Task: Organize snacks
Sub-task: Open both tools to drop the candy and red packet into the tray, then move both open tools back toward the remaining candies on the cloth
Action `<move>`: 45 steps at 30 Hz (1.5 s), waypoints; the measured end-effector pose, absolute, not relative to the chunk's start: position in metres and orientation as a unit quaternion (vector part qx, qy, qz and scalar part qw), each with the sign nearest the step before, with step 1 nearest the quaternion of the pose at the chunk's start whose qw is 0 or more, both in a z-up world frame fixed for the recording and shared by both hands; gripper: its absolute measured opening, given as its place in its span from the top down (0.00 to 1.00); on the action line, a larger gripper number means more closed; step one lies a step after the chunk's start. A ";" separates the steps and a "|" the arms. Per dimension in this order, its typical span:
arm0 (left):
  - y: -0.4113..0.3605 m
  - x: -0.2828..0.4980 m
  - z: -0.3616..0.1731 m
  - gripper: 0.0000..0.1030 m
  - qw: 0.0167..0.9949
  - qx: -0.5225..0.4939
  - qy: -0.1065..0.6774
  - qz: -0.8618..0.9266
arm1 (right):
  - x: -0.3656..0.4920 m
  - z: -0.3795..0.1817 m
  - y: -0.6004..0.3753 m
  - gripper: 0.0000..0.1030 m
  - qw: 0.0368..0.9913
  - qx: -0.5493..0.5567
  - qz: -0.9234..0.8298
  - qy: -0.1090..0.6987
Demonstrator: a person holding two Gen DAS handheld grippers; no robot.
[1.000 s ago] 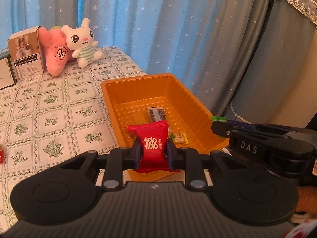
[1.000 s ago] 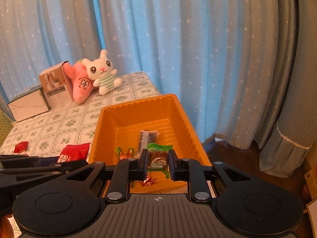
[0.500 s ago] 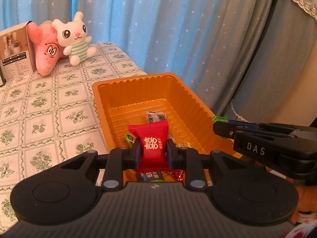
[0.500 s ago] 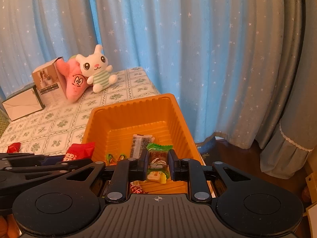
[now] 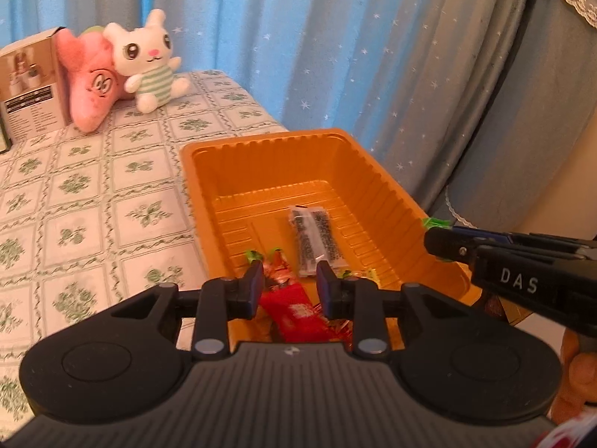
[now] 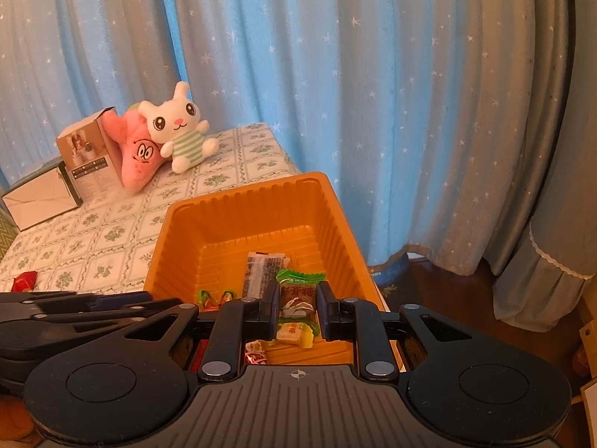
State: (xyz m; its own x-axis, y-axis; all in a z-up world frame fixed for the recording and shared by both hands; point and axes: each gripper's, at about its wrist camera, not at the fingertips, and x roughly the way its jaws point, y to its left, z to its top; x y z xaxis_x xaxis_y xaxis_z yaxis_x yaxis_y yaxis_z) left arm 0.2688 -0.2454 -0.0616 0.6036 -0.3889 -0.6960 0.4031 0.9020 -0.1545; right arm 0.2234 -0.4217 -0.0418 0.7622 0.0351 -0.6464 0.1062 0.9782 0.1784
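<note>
now, left gripper (image 5: 289, 282): jaws apart, red snack (image 5: 296, 315) loose below them in orange tray (image 5: 388, 194)
right gripper (image 6: 297, 308): clamped on green candy (image 6: 298, 298), over tray
table (image 5: 86, 186): tray sits on it

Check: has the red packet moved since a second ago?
Yes. The red packet has dropped out of the open left gripper and lies lower, at the orange tray's near end.

One orange tray (image 6: 337, 220); two plush toys (image 6: 179, 130); two boxes (image 6: 87, 156); one stray red candy (image 6: 24, 282) on tablecloth.
</note>
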 end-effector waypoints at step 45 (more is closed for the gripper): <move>-0.125 0.126 -0.018 0.74 0.918 -0.020 0.377 -0.122 | 0.117 -0.019 -0.345 0.49 0.921 0.149 0.020 0.359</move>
